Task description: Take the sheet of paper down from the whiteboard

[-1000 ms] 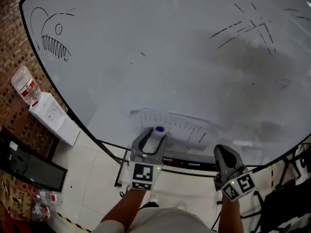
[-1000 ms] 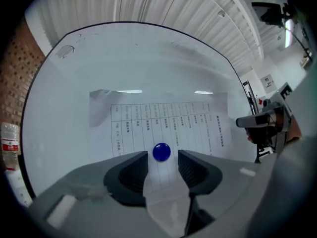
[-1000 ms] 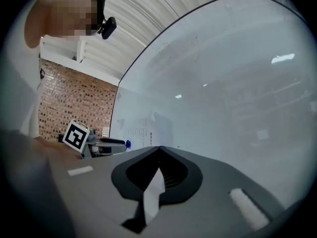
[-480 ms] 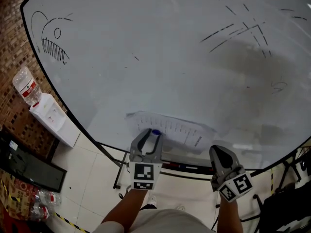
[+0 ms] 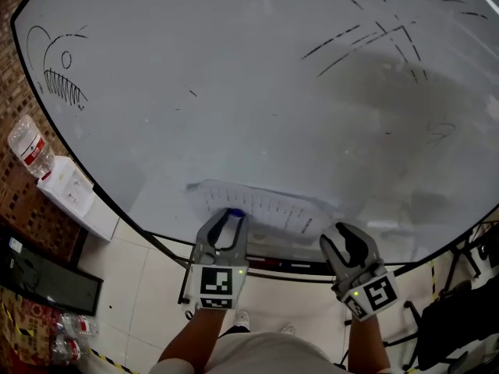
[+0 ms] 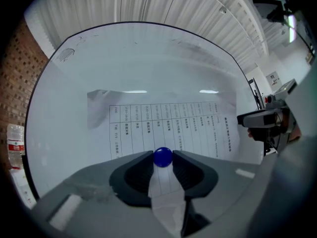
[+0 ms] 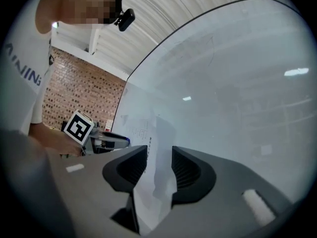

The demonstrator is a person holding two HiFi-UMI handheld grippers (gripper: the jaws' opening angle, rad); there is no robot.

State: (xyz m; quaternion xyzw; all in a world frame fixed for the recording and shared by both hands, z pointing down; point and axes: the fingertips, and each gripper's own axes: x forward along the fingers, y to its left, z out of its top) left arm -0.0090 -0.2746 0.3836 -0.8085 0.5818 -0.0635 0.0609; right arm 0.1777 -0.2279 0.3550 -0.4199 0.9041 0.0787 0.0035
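Note:
A printed sheet of paper (image 5: 269, 209) hangs low on the whiteboard (image 5: 234, 92), its table of text facing out (image 6: 173, 123). A blue round magnet (image 5: 234, 212) sits on the sheet's lower middle. My left gripper (image 5: 228, 216) points level at the board, and its jaws are closing with the magnet (image 6: 162, 156) touched by both tips. At the sheet's right edge my right gripper (image 5: 348, 245) is level too. Its jaws are opening, and the loose paper edge (image 7: 156, 182) stands between them with a gap on each side.
A fish doodle (image 5: 54, 72) and scribbles mark the board. Left of the board a water bottle (image 5: 27, 145) stands beside a white box (image 5: 70, 193). A black case (image 5: 43, 275) and bottles (image 5: 66, 337) lie on the floor. Dark stands (image 5: 460, 310) are at right.
The right gripper's jaws were shut and now stand apart around the paper edge. The left jaws have narrowed onto the blue magnet. Both hands stay in place.

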